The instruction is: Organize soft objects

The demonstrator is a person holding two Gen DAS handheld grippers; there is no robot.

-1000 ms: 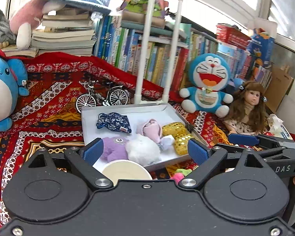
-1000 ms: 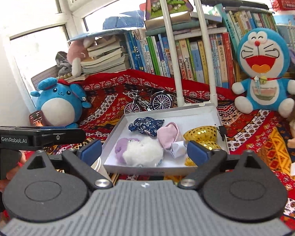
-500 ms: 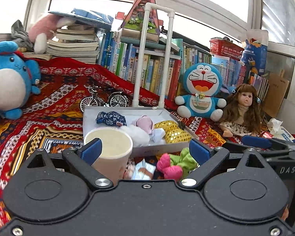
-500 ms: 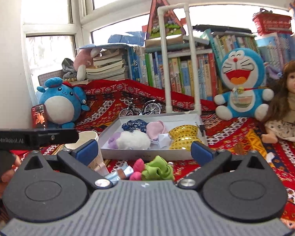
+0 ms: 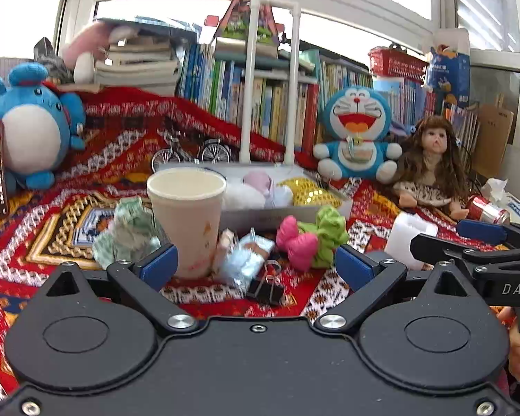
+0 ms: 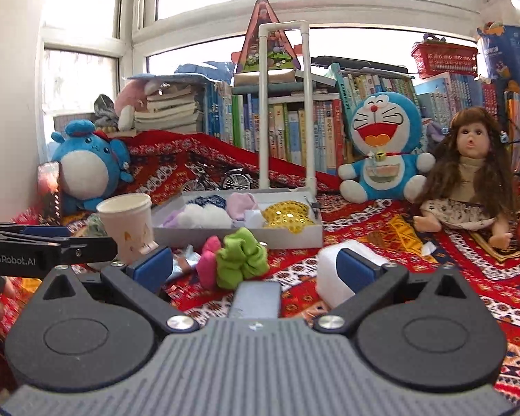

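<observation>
Your left gripper [image 5: 254,266] jaws just widening, empty, right gripper [image 6: 256,265] released, one paper cup [image 5: 187,218], one white tray [image 6: 294,237], one green scrunchie [image 6: 241,256].

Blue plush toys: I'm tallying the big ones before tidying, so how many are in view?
2. A round blue plush sits at the left by the window; a blue cat plush sits right of the tray, against the books. Others may be hidden.

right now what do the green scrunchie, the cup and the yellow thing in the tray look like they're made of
Green scrunchie: soft matte fabric, judging by its gathered, puffy folds.
Cup: looks like paper, matte cream wall with a rolled rim and faint print; thin plastic can't be ruled out.
Yellow thing in the tray: cloth covered in shiny gold sequins, showing round glinting spots.
</observation>
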